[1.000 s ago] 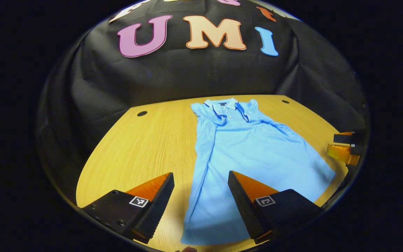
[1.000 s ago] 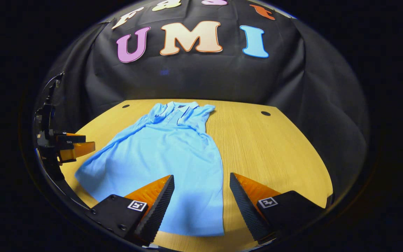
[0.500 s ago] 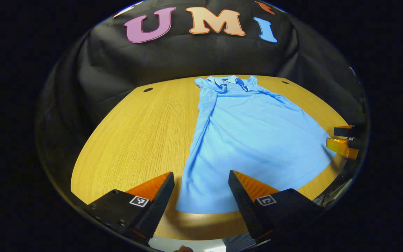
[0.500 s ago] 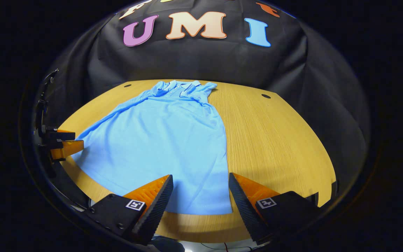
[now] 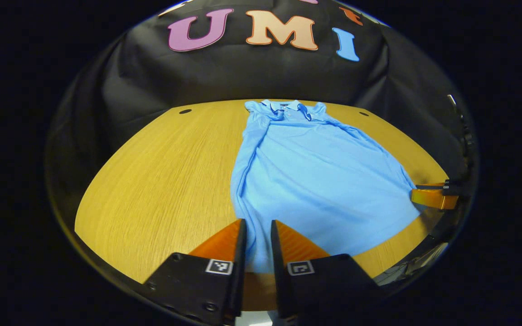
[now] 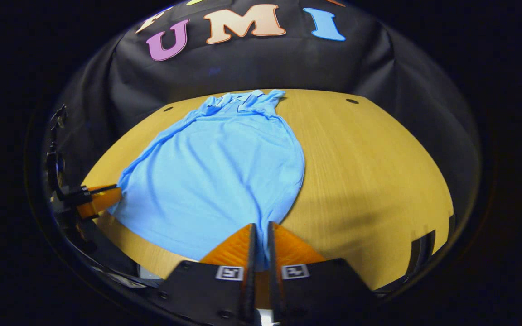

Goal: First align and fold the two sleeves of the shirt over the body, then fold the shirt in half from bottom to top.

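I have both claws nearly closed, left gripper and right gripper each pinching the shirt hem (sleeves already folded in) on the table.

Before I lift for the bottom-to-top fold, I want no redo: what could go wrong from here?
1. Both the left gripper and the right gripper pinch the shirt at its hem corners; thin bites could slip out.
2. Wrinkles across the body may get folded in.
3. The sleeve folded along the left side could flop open.
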Demonstrator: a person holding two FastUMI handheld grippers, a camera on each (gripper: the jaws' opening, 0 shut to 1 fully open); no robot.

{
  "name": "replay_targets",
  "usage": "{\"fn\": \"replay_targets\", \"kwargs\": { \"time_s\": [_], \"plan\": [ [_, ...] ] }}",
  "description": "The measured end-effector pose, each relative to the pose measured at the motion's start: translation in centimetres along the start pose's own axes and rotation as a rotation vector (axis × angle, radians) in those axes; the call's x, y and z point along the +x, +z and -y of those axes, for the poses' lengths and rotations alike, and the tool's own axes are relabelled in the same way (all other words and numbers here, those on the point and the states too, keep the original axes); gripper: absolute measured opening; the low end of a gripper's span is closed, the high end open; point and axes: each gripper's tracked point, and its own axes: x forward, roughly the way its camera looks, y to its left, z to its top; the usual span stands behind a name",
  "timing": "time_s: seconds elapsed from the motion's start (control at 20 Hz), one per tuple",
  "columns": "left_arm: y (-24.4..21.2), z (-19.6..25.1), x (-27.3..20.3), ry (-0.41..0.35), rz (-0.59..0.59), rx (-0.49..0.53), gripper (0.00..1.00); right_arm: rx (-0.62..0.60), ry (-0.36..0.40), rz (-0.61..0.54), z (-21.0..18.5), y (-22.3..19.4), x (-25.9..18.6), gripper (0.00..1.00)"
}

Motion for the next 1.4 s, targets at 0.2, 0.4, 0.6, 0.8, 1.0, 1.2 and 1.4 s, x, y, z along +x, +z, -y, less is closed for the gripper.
{"fn": "replay_targets", "kwargs": {
  "time_s": [0.2,0.4,0.6,0.8,1.0,1.2,1.4],
  "plan": [
    [0.3,0.8,0.1,-0.024,-0.058,-0.027,0.00,0.052,0.082,-0.024,-1.7,0.0,0.2,0.03],
    [1.6,1.1,0.0,-0.069,-0.067,-0.073,0.00,0.089,0.114,0.018,-2.1,2.8,-0.4,0.03],
    [5.4,0.9,0.1,-0.091,-0.020,-0.094,0.00,0.107,0.145,0.077,-2.5,7.4,-0.7,0.02],
    [9.5,0.9,1.0,-0.121,0.025,-0.108,0.00,0.137,0.162,0.143,-3.2,12.3,-0.2,0.02],
    [13.8,0.6,2.8,-0.147,0.066,-0.126,0.00,0.162,0.195,0.195,-4.5,16.8,0.9,0.02],
    [18.5,0.1,4.8,-0.171,0.109,-0.151,0.00,0.185,0.210,0.250,-4.7,21.8,2.8,0.02],
    [22.8,-0.9,7.4,-0.165,0.139,-0.141,0.00,0.216,0.222,0.293,-4.5,26.5,5.1,0.02]
  ]
}}
